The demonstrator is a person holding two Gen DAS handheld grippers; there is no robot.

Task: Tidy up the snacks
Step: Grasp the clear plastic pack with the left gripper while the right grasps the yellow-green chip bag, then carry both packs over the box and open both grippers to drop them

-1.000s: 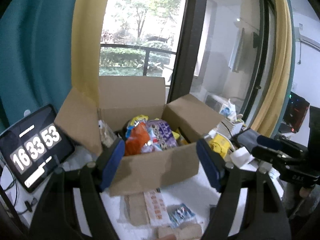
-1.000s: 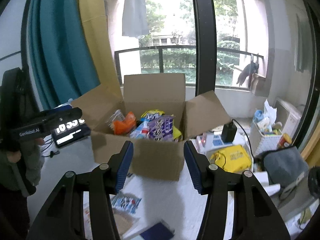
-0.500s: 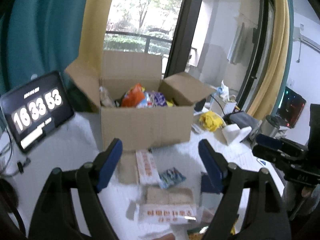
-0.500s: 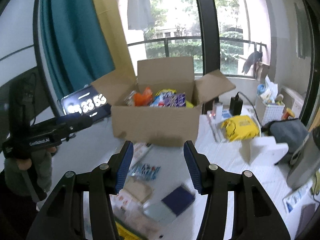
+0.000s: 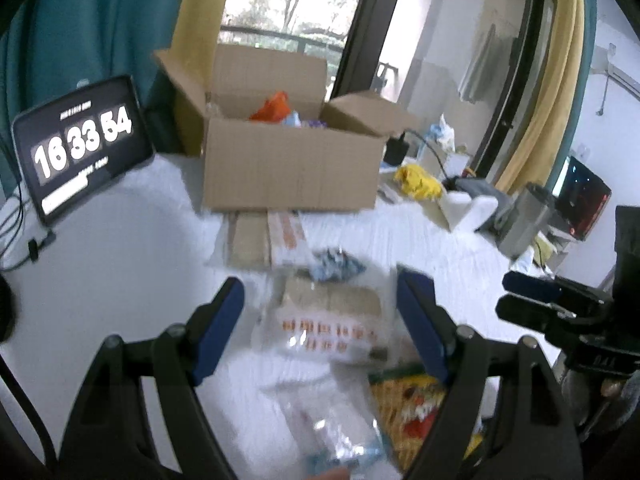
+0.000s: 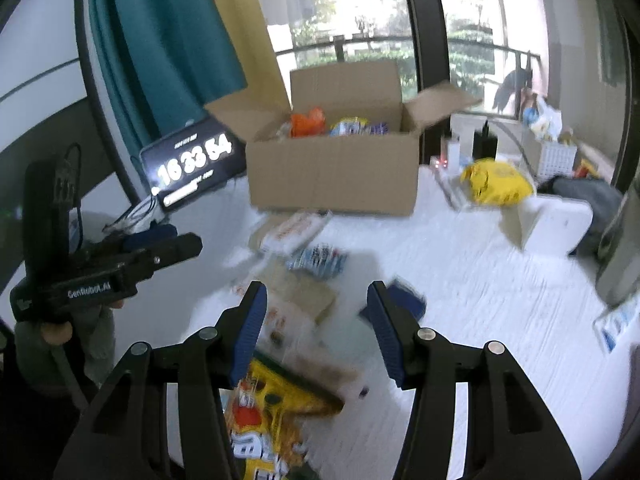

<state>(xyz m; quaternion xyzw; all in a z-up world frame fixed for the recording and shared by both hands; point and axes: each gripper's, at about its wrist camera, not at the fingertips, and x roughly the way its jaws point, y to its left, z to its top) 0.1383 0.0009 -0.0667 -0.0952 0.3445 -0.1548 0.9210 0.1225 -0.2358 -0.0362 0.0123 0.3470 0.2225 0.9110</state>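
An open cardboard box [image 5: 288, 168] with several snack packs in it stands at the back of the white table; it also shows in the right wrist view [image 6: 334, 172]. Loose snack packs lie in front of it: a clear pack with orange print [image 5: 332, 328], a small blue pack [image 5: 336, 266], a yellow bag [image 5: 412, 404] [image 6: 264, 412], a dark blue pack [image 6: 404, 304]. My left gripper [image 5: 320, 330] is open and empty above the clear pack. My right gripper [image 6: 316, 328] is open and empty above the loose packs.
A tablet clock [image 5: 80, 148] leans at the left of the box. A yellow bag [image 6: 496, 182], a white foam block [image 6: 552, 220], a white basket [image 6: 548, 156] and a grey canister [image 5: 524, 224] crowd the right side. The window is behind the box.
Both grippers have pulled back from the box and tipped down toward the loose packs on the table. Both stay open and empty.
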